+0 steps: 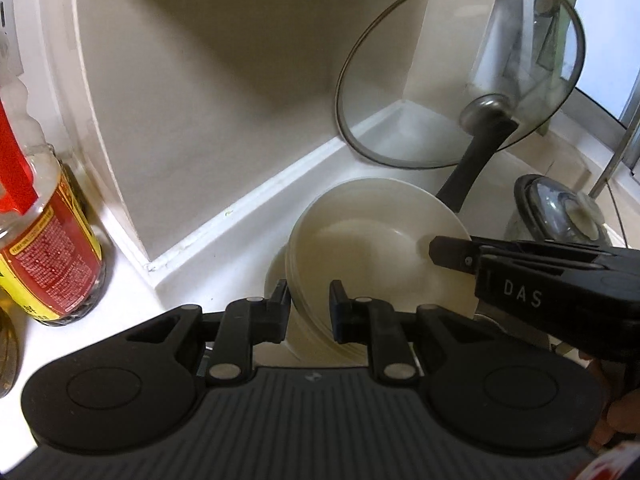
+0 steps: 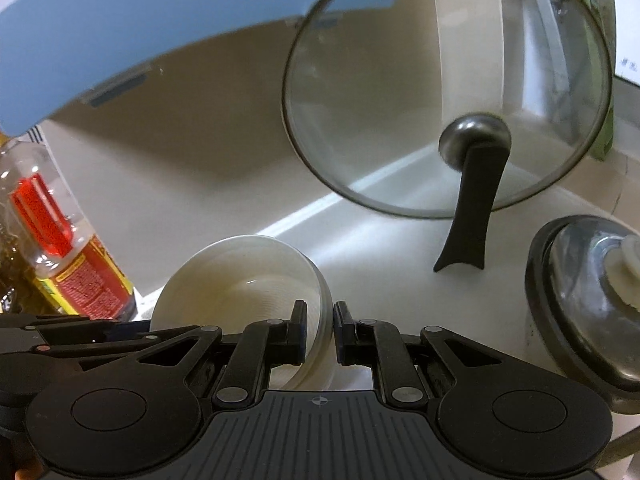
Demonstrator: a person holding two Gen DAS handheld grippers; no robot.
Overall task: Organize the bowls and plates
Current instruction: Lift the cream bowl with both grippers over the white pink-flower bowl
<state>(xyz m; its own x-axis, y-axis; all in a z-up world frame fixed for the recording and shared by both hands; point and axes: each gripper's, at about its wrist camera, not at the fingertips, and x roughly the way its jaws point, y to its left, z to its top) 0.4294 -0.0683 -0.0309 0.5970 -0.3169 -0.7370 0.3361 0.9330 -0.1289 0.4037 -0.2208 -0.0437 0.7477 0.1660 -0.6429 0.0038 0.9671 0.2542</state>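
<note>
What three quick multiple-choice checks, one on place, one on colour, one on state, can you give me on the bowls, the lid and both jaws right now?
1. Where is the glass lid?
A. Flat on the bowls
B. Propped upright near the wall corner
C. Held by the right gripper

2. What colour are the bowls?
A. Blue
B. Black
C. White

3. How do the left gripper and right gripper stand?
A. Both shut on the bowls' rim
B. Both open, clear of the bowls
C. Left open, right shut on the lid

Answers:
1 B, the lid stands on edge, its black handle pointing down to the counter.
2 C, the stacked bowls look plain white in both views.
3 A, each wrist view shows the rim pinched between its jaws.
</note>
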